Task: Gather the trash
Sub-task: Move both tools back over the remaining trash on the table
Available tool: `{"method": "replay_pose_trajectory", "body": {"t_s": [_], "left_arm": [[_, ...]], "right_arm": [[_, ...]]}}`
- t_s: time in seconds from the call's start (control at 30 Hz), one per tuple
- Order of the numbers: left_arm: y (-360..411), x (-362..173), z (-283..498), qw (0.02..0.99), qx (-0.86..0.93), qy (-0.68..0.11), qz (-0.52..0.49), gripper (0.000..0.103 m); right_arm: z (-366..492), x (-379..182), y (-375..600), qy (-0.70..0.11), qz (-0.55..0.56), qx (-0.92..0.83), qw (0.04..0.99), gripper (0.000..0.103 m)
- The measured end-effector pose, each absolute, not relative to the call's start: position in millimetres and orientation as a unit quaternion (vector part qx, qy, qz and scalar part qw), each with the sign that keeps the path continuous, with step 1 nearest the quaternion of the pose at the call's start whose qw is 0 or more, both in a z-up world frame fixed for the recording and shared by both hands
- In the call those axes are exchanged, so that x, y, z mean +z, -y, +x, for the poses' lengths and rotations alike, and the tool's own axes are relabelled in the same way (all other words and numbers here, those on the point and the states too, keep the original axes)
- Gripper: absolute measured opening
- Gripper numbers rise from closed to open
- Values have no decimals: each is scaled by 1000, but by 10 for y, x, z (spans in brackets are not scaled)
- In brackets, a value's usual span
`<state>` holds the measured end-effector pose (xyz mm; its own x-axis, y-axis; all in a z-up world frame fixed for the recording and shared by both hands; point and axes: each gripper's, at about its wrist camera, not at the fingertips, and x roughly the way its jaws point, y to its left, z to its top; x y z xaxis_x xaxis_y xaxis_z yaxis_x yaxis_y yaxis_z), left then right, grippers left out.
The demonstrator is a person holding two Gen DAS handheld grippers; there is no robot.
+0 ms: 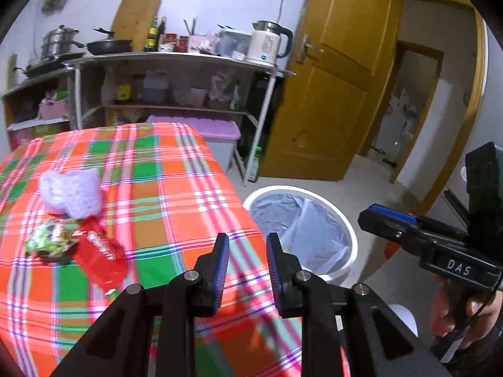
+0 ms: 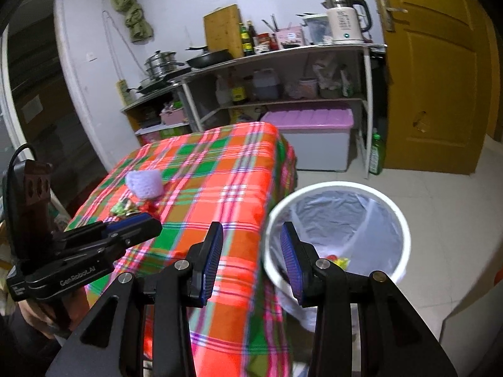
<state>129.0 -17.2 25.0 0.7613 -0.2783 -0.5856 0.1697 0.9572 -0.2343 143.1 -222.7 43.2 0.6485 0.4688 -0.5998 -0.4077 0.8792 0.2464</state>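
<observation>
A red wrapper (image 1: 100, 253), a green crumpled wrapper (image 1: 50, 238) and a lilac knitted piece (image 1: 72, 193) lie on the plaid tablecloth (image 1: 176, 188). They also show small in the right wrist view: the lilac piece (image 2: 144, 182) and the green wrapper (image 2: 121, 209). A white bin (image 1: 349, 235) with a clear liner stands right of the table; in the right wrist view the bin (image 2: 405, 238) holds some colourful scraps (image 2: 338, 259). My left gripper (image 1: 246, 251) is open and empty above the table's right edge. My right gripper (image 2: 251, 238) is open and empty between table and bin.
A metal shelf (image 1: 176, 59) with pans, bottles and a kettle (image 1: 267, 44) stands behind the table. A purple-lidded box (image 2: 311, 138) sits under it. A yellow door (image 1: 333, 94) stands open on the right. The floor around the bin is tiled.
</observation>
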Motion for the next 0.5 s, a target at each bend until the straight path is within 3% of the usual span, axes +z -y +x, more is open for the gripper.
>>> {"method": "replay_pose_trajectory", "body": {"t_s": [0.5], "left_arm": [[-737,195,883,944,-40,-304,-123,24]], "right_arm": [[1374,465,1548,-345,34,310,885,39]]}}
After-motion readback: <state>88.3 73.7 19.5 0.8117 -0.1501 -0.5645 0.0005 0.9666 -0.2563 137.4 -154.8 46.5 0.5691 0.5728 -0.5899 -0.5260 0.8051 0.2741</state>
